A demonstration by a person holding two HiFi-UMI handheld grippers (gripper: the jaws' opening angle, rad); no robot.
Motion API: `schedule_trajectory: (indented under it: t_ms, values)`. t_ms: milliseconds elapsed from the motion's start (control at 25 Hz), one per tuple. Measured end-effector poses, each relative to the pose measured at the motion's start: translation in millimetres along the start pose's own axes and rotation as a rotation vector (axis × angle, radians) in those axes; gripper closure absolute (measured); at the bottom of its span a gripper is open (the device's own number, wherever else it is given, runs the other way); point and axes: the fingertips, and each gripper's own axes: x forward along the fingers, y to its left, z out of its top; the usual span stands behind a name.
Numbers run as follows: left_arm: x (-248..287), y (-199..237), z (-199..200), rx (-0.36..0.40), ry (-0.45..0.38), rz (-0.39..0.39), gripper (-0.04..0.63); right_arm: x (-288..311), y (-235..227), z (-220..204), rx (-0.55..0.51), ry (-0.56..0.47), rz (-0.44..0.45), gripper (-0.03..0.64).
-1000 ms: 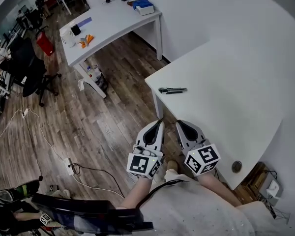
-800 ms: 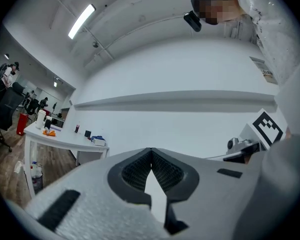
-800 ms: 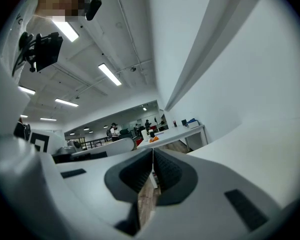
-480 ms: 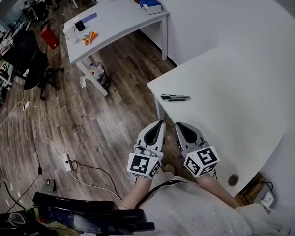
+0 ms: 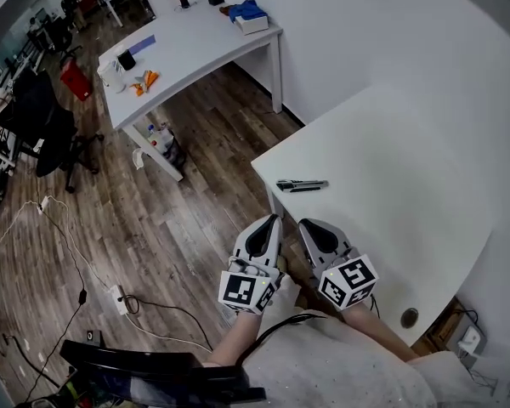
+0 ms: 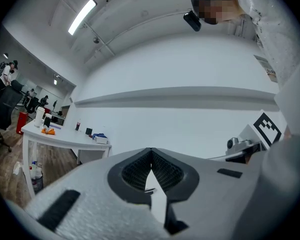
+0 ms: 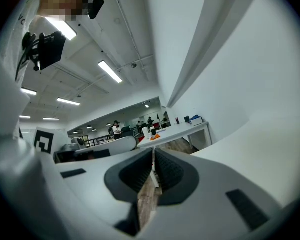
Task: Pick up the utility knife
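So I'm closing in on the white table (image 5: 408, 168). Compared with a second ago, the utility knife (image 5: 300, 184) is showing lower in the head view and noticeably nearer my two grippers, which are staying parked at the bottom centre of the frame. The knife itself isn't shifting on the tabletop. It's lying flat near the table's left corner, around the middle of the frame, well apart from both grippers. My left gripper (image 5: 274, 222) and right gripper (image 5: 308, 226) are riding side by side, each with its jaws pinched together and nothing between them, pointing roughly level toward the table edge. For the task, that means I'm only approaching and not grasping anything yet. I'm guessing I'll be needing to spread one set of jaws before reaching in over that corner.
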Motion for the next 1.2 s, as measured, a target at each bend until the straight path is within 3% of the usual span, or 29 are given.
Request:
schedule_trajectory:
  t_ms: [320,520,600,880,1200]
  values:
    - [33.2,23.2,-3.8,-0.009,0.011,-0.046,0.588,28.2,-29.6,-8.5,-0.048,0.103,0.009,0.607]
    - [43.4,44.6,-7.7,-0.003,0.034,-0.052,0.588,47.8,-53.8,-30.1,-0.138,0.284,0.104,0.603]
    - [45.9,55.1,-9.5,0.001,0.041,-0.043,0.588,54.4,-67.7,-37.2,-0.193,0.363,0.132,0.55]
    - [51.4,86.9,-23.5,0.001,0.07,-0.017,0.588,72.9,-97.6,-62.1,-0.278,0.55,0.195,0.487]
    - [66.4,109.4,-35.2,-0.007,0.067,0.013,0.588,97.3,-108.1,-82.9,-0.51,0.741,0.306,0.422]
